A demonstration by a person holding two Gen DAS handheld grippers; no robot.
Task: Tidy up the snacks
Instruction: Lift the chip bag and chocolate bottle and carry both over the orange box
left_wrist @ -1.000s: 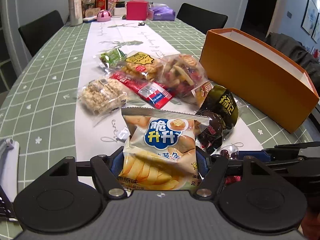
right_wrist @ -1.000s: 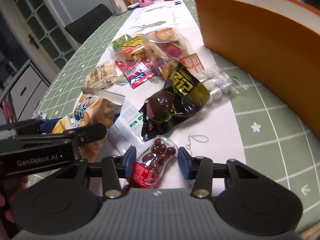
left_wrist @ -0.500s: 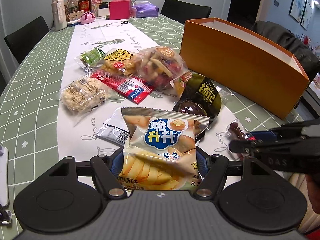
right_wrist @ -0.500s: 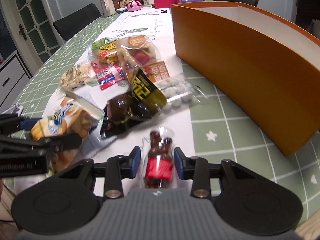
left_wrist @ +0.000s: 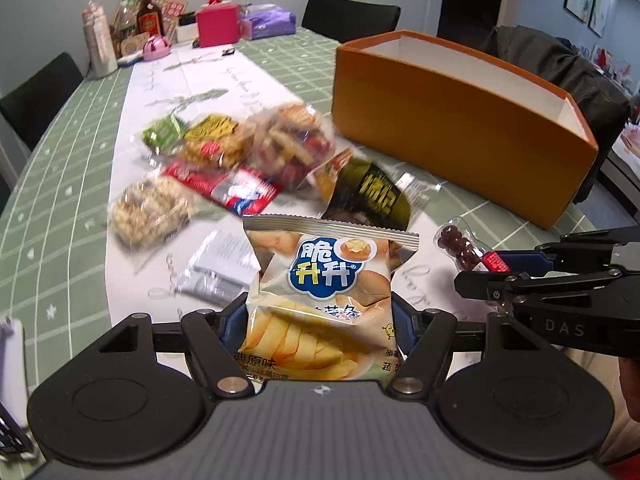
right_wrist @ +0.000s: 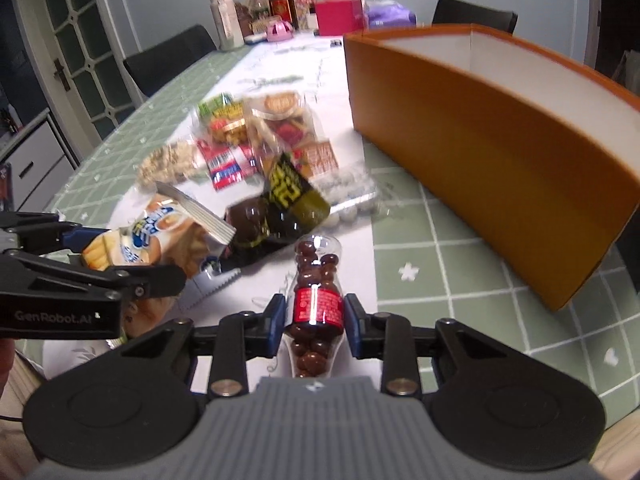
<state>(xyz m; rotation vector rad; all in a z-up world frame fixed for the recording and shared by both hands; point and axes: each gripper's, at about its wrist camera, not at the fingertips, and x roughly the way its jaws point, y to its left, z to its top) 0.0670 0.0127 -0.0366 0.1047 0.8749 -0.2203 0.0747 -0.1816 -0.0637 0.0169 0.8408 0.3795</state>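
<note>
My left gripper [left_wrist: 320, 320] is shut on a yellow chip bag [left_wrist: 320, 296] and holds it above the table; the bag also shows in the right wrist view [right_wrist: 156, 240]. My right gripper [right_wrist: 314, 320] is shut on a small clear bottle of chocolate balls [right_wrist: 318, 304] with a red label, also seen in the left wrist view [left_wrist: 464, 248]. An open orange box [left_wrist: 452, 128] stands to the right, its white inside showing [right_wrist: 500, 136]. Several snack packs lie on the white runner: a black-gold bag [left_wrist: 368, 196], a red pack [left_wrist: 224, 186], a cracker bag [left_wrist: 292, 144].
A green checked tablecloth [left_wrist: 60, 168] covers the table. Bottles, a pink box [left_wrist: 218, 28] and a purple bag stand at the far end. Black chairs [left_wrist: 350, 12] ring the table. A clear pack of white candies [right_wrist: 352, 204] lies near the box.
Both grippers have lifted with their snacks and swung towards the orange box, which now sits closer and more central. The chocolate bottle stands straighter between the right fingers.
</note>
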